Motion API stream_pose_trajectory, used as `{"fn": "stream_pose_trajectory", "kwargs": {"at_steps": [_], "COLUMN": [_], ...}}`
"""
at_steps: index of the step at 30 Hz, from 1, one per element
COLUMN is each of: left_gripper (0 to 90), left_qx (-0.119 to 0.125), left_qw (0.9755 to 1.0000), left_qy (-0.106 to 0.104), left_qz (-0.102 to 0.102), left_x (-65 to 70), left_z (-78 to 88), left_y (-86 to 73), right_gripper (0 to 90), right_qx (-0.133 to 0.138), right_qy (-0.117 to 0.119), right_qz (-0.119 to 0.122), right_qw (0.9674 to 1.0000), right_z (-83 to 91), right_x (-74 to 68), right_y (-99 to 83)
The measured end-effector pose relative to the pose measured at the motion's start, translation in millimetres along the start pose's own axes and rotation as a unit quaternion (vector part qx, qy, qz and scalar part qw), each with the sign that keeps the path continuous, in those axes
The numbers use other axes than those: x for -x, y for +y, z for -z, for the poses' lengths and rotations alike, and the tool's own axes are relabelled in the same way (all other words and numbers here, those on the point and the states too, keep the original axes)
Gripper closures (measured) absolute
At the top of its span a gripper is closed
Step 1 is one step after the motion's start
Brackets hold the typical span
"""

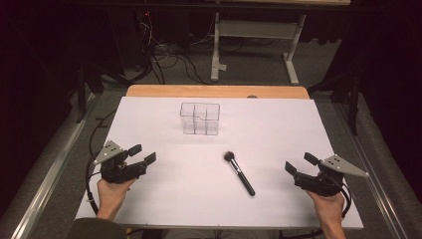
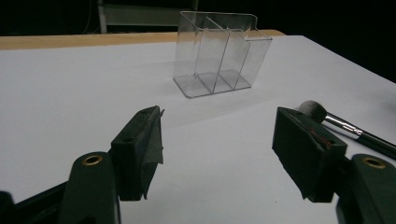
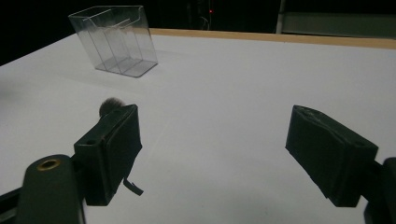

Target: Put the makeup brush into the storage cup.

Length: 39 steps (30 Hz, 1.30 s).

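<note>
Brush (image 3: 110, 105) behind gripper (image 3: 212, 154) – organizer (image 3: 114, 39) beyond

Organizer (image 1: 199, 119): clear, glossy plastic, smooth walls. Makeup brush (image 1: 239, 173): glossy black handle, shiny metal ferrule, soft dark bristles. Table (image 1: 149, 124): matt white sheet, paper-like and smooth, over a wooden edge. Left hand-held gripper (image 1: 143, 154) and right hand-held gripper (image 1: 300, 164): matt black plastic.

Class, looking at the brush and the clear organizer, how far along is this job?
Nothing looks done: the makeup brush lies flat on the table, apart from the empty clear organizer. Nothing is in hand; left gripper and right gripper are open. Picking up the brush probably remains.
</note>
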<state>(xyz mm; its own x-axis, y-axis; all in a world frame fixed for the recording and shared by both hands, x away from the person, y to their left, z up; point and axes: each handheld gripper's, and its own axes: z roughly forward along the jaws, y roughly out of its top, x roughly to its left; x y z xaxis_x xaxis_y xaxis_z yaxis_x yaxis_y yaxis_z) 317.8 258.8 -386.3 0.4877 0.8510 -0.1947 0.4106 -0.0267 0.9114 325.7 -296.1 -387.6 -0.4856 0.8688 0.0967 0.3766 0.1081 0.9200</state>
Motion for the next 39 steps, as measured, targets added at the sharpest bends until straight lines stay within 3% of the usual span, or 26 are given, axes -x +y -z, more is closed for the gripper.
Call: {"fn": "stream_pose_trajectory", "kwargs": {"at_steps": [16,39], "left_gripper": [32.5,32.4], "left_qx": [-0.006,-0.010], "left_qw": [1.0000,0.9999], "left_qy": [-0.001,-0.010], "left_qz": [-0.002,-0.010], "left_x": [1.0,3.1], "left_z": [-0.6,-5.2], "left_y": [-1.0,0.1], "right_gripper": [19.8,19.8], "right_qx": [-0.002,0.002], "right_qy": [-0.006,-0.009], "right_qz": [-0.011,-0.009], "right_qw": [0.9999,0.9999], "right_z": [-1.7,1.1], "right_x": [1.6,-0.9], "right_y": [1.0,1.4]}}
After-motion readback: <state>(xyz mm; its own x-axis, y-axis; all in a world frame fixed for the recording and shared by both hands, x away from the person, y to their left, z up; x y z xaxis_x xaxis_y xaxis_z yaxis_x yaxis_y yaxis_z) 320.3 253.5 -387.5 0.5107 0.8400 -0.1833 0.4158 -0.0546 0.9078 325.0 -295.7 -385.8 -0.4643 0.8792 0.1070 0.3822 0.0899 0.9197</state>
